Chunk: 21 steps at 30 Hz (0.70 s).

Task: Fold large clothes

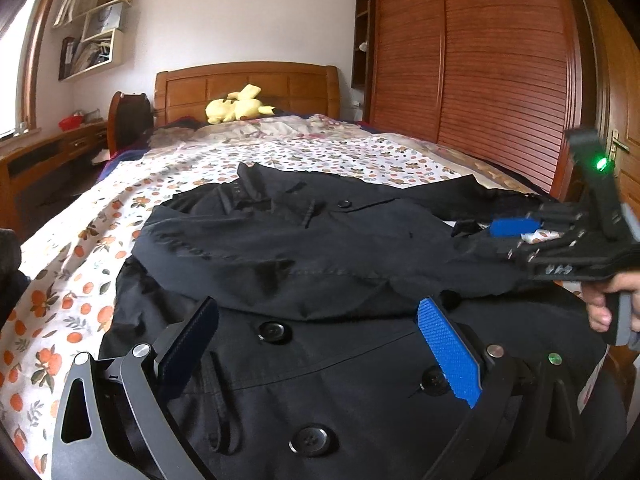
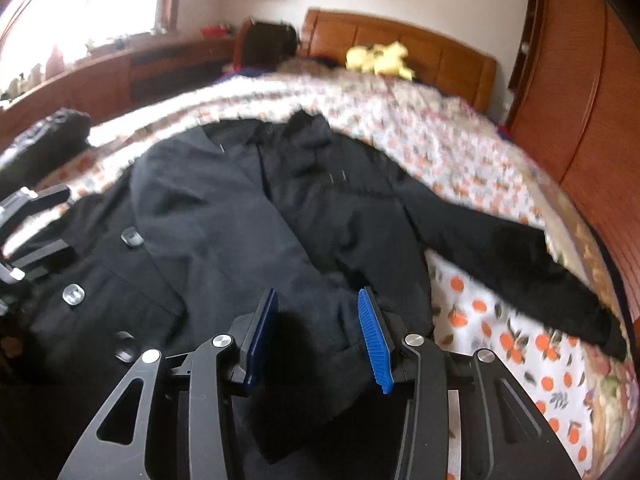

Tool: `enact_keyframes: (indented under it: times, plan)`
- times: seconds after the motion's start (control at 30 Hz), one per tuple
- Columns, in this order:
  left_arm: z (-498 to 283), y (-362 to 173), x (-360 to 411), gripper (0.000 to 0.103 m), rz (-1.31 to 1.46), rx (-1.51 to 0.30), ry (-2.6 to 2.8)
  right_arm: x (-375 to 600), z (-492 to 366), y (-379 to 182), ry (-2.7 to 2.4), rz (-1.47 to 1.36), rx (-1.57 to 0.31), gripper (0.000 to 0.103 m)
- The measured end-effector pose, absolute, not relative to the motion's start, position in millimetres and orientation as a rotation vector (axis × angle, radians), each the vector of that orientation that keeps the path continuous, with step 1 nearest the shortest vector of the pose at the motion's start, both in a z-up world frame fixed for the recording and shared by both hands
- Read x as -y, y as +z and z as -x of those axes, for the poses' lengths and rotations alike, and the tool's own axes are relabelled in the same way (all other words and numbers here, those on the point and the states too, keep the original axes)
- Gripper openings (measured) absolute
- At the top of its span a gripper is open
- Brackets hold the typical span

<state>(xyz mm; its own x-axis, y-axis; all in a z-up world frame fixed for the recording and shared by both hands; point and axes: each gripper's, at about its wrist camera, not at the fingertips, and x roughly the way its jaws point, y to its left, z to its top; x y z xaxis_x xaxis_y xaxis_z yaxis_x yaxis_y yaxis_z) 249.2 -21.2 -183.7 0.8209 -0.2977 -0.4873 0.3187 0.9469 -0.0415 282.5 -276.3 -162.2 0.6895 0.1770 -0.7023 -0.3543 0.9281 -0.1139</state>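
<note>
A large black buttoned coat [image 1: 320, 248] lies front up on the orange-patterned bed sheet [image 1: 80, 264]. In the right wrist view the coat [image 2: 240, 220] has one sleeve [image 2: 540, 276] stretched out to the right over the sheet. My left gripper [image 1: 318, 304] hovers open over the lower front near the big buttons, with nothing between its blue pads [image 1: 448, 352]. It shows again at the left edge as the left gripper [image 2: 56, 220]. My right gripper [image 2: 317, 294] is open just above the coat's right side, and no cloth is pinched. A hand [image 1: 608, 300] holds the right gripper [image 1: 480, 229] at the coat's right edge.
A yellow plush toy [image 1: 236, 108] sits by the wooden headboard [image 1: 248, 84]. A slatted wooden wardrobe [image 1: 480, 60] runs along the bed's right side. A desk [image 1: 44, 152] and a window stand on the left. A dark bundle [image 2: 52, 132] lies at the bed's left edge.
</note>
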Motion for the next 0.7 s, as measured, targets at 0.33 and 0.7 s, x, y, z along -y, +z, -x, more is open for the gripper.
enact_keyframes:
  times: [0.33, 0.7]
  plan:
    - [-253.2, -187.5, 32.6, 0.1, -0.048, -0.513, -0.361, 289.3, -279.1, -196.4, 0.296, 0.214, -0.821, 0.041]
    - [-255.1, -191.7, 38.1, 0.1, -0.072, -0.523, -0.365, 326.0, -267.7, -141.1, 0.275, 0.212, -0.705, 0.052]
